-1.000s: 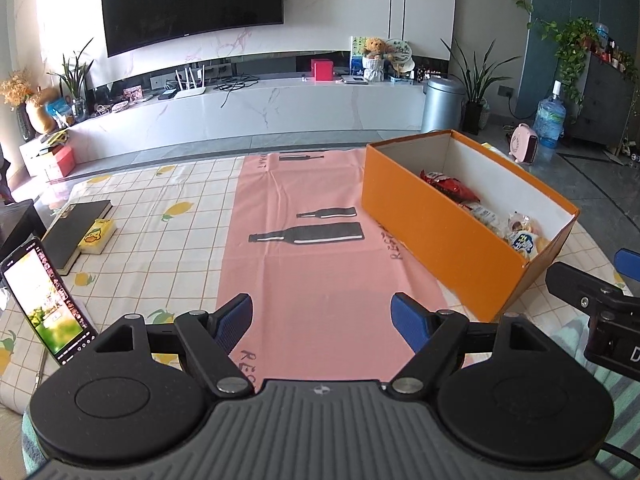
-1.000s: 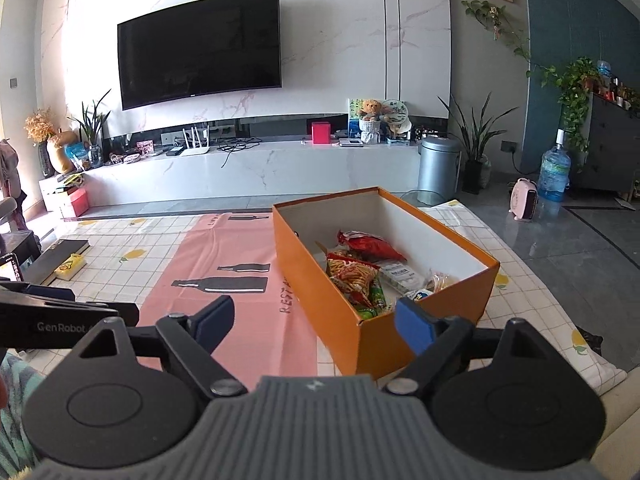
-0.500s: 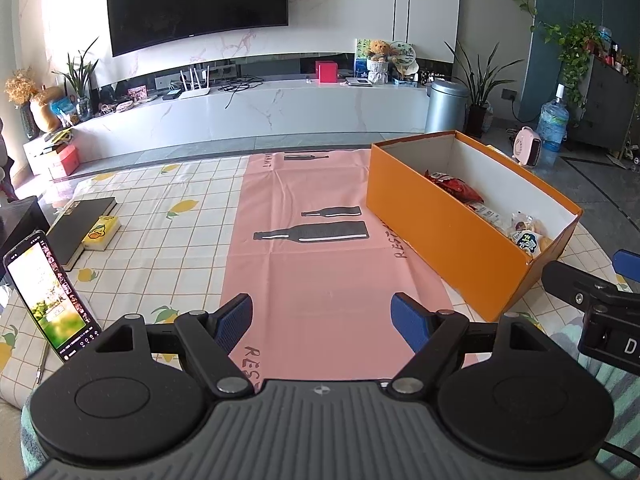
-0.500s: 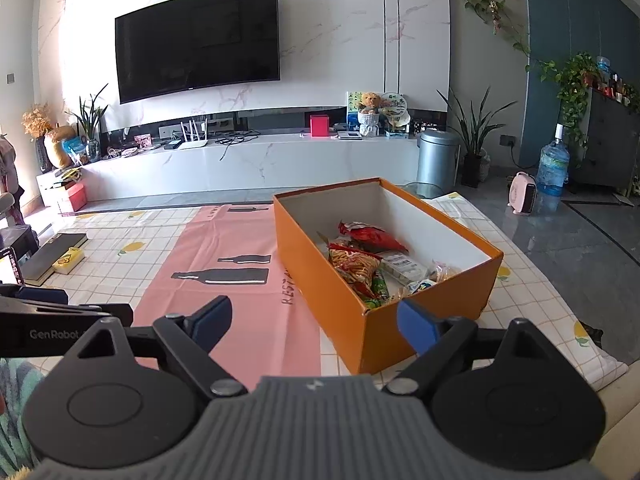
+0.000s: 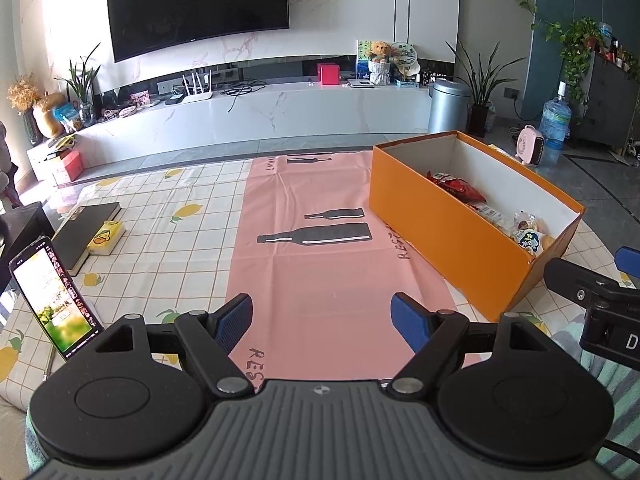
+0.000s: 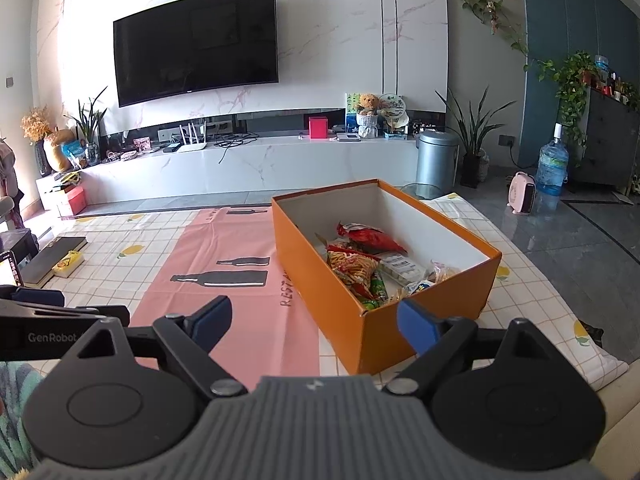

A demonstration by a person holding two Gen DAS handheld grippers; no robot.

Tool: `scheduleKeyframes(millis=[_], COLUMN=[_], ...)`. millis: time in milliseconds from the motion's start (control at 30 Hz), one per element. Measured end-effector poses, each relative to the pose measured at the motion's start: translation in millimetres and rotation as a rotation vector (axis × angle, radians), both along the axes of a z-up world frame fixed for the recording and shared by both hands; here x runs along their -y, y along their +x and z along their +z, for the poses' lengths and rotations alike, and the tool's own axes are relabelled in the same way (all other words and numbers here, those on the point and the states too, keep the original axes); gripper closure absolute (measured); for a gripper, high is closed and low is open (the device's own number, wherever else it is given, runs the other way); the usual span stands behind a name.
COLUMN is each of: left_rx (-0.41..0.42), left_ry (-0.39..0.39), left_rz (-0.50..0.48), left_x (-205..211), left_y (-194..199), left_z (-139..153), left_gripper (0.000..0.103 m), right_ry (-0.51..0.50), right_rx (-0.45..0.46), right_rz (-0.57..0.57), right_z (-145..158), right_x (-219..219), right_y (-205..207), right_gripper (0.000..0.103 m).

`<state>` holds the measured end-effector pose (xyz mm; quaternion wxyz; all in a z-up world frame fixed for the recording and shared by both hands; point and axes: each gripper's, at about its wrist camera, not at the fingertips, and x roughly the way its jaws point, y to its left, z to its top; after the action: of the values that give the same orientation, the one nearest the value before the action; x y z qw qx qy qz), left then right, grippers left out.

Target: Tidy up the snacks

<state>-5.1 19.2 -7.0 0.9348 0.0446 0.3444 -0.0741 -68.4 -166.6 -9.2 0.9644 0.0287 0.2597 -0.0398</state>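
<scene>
An open orange box (image 6: 320,276) stands on the table's right side, also in the left wrist view (image 5: 440,232). Several snack packets lie inside: a red bag (image 6: 370,236), a noodle-snack bag (image 6: 352,266), a white pack (image 6: 402,268) and small packets near the front corner (image 5: 528,236). My left gripper (image 5: 322,322) is open and empty, above the pink mat (image 5: 320,248), left of the box. My right gripper (image 6: 314,320) is open and empty, just before the box's near corner.
A phone (image 5: 54,298) leans at the table's left edge. A dark book (image 5: 86,232) and a yellow pack (image 5: 106,236) lie at the left. The checked tablecloth (image 5: 160,240) covers the table. The other gripper shows at the right edge (image 5: 592,304).
Both grippers have drawn back and lifted slightly, so the box and the mat sit a little farther off in view. Both stay open and empty.
</scene>
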Motion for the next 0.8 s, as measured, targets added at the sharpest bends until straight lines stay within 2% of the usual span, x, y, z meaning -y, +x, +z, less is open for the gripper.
scheduleKeyframes(millis=[800], left_rx=[0.0], left_ry=[0.004], left_rz=[0.001], left_x=[-0.9], left_y=[-1.3], left_z=[4.6], left_gripper=[0.011], right_ry=[0.012], right_rx=[0.012], right_rz=[0.01], right_z=[1.7], right_x=[2.0], right_y=[-2.9], right_gripper=[0.016])
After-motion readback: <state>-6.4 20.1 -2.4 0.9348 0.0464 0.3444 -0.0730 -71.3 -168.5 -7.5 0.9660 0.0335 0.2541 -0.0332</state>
